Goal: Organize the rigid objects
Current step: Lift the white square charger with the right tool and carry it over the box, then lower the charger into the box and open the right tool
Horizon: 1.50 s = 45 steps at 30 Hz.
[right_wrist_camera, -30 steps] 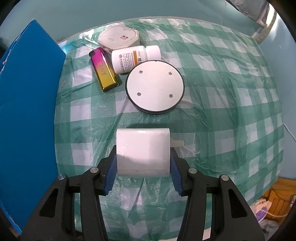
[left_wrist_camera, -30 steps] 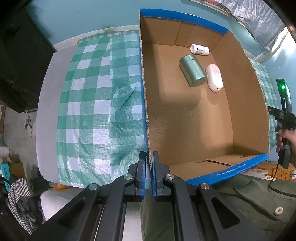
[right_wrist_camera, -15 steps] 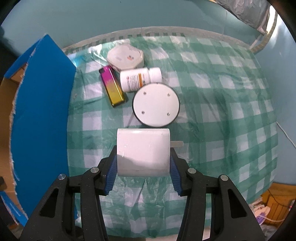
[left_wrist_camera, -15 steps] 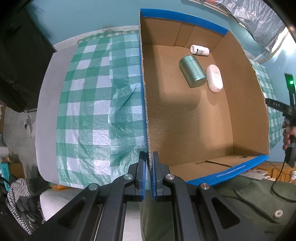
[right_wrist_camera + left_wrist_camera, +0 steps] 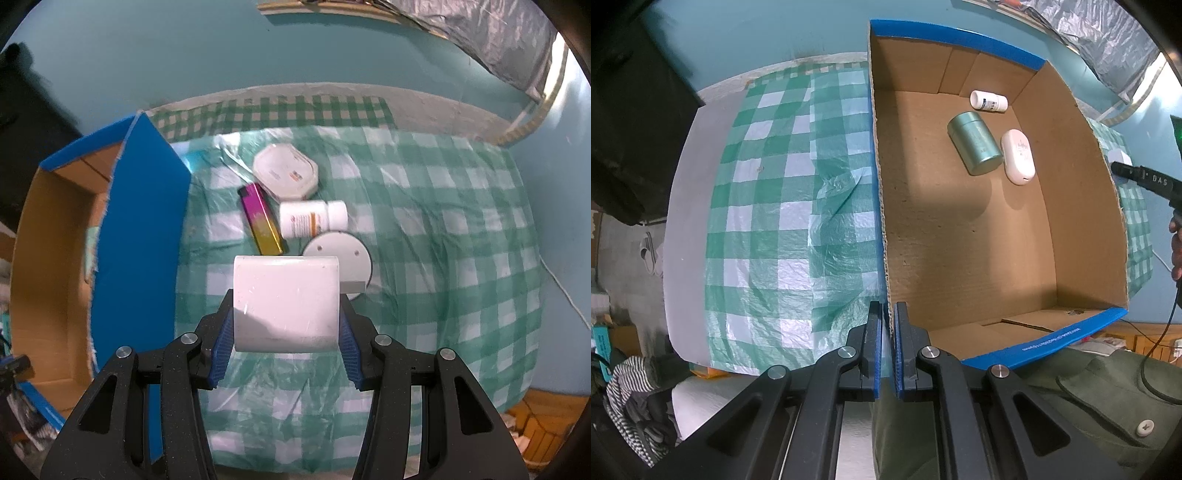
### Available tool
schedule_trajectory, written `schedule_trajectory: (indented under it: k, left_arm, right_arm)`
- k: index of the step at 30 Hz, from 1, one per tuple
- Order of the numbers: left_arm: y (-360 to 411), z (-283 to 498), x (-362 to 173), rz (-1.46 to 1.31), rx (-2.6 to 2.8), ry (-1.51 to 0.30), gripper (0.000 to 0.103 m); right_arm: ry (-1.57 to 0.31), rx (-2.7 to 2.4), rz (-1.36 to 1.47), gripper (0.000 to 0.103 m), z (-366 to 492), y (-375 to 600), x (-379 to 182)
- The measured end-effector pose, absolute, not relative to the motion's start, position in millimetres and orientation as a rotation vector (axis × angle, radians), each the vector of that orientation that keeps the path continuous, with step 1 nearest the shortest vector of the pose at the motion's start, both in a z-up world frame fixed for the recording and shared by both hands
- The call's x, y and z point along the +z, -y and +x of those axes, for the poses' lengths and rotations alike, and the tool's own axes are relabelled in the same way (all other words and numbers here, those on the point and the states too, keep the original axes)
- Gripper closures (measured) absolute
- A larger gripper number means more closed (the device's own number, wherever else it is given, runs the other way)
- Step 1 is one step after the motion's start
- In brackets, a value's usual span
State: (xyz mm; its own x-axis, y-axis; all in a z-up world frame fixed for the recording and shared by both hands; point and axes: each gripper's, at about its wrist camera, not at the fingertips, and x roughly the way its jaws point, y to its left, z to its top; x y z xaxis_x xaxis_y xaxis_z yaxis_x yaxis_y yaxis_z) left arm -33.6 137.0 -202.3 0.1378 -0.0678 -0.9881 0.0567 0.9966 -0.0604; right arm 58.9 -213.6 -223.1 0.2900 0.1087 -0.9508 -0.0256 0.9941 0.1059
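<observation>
My left gripper (image 5: 888, 321) points straight down and is shut on the left wall of the open cardboard box (image 5: 882, 221), near its front corner. Inside the box lie a green tin (image 5: 975, 147), a white oval case (image 5: 1017, 157) and a small white bottle (image 5: 988, 100). My right gripper (image 5: 286, 300) is shut on a white block-shaped plug adapter (image 5: 286, 295) and holds it above the checked cloth. Below it lie a round white disc (image 5: 347, 251), a white pill bottle (image 5: 310, 218), a pink-gold lighter (image 5: 260, 219) and a white hexagonal case (image 5: 286, 171).
The box's blue outer wall (image 5: 140, 221) stands left of the right gripper. A green-white checked cloth (image 5: 783, 221) covers the table. A person's green garment (image 5: 1071, 406) sits at the front edge. The teal wall (image 5: 295, 48) is behind.
The right gripper has risen with the white adapter; the items on the cloth look smaller and the box's inside has come into view on the left. The left gripper has stayed still.
</observation>
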Motion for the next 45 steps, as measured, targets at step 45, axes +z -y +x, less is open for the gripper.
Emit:
schedule_trajectory:
  k: [45]
  left_arm:
    - [-138.5,-33.9,-200.5,-0.019,-0.080,-1.422,0.097]
  right_arm:
    - [-1.166,0.412,-0.104,0.053,127.1,101.4,-156.0]
